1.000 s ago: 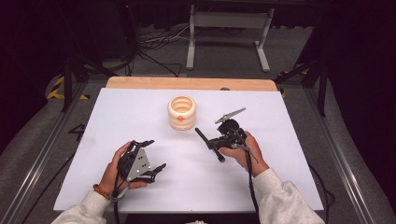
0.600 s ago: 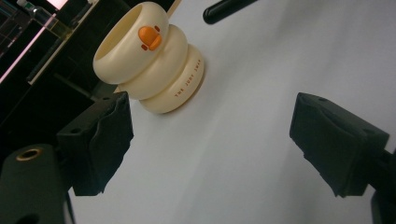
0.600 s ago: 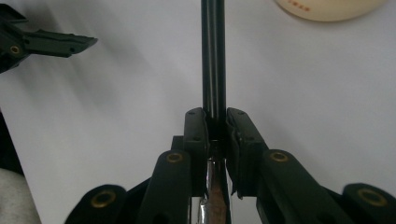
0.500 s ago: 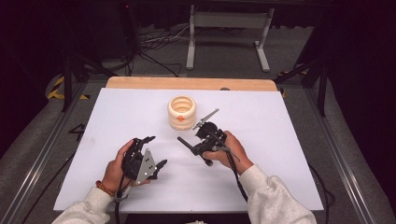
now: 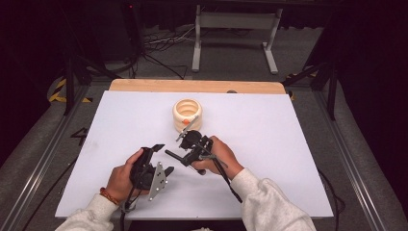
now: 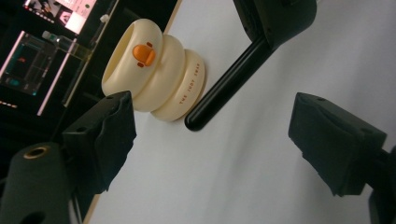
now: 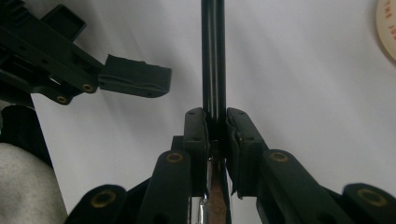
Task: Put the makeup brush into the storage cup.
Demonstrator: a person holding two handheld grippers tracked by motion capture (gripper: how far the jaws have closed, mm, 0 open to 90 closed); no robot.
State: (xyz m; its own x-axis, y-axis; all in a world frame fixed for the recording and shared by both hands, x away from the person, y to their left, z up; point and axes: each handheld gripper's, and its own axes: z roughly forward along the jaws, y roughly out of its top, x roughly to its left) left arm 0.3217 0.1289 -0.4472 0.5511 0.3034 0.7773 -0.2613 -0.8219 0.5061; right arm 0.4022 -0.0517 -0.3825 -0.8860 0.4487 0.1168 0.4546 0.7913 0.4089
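My desk [image 5: 288, 144] is white-topped, with a bare wooden strip [image 5: 197, 86] along its far edge. Beyond it a grey metal stand [image 5: 234, 29] sits on the floor, cables [image 5: 159, 43] tangled beside it.

Both forearms reach in over the table's near edge, the left gripper [image 5: 161, 158] held with its jaws spread wide, the right gripper [image 5: 188, 144] just beside it, jaws clamped on a black-handled tool [image 7: 213, 65].

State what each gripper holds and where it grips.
Right gripper: shut on a black-handled utensil, near where handle meets metal. Left gripper: open, empty.
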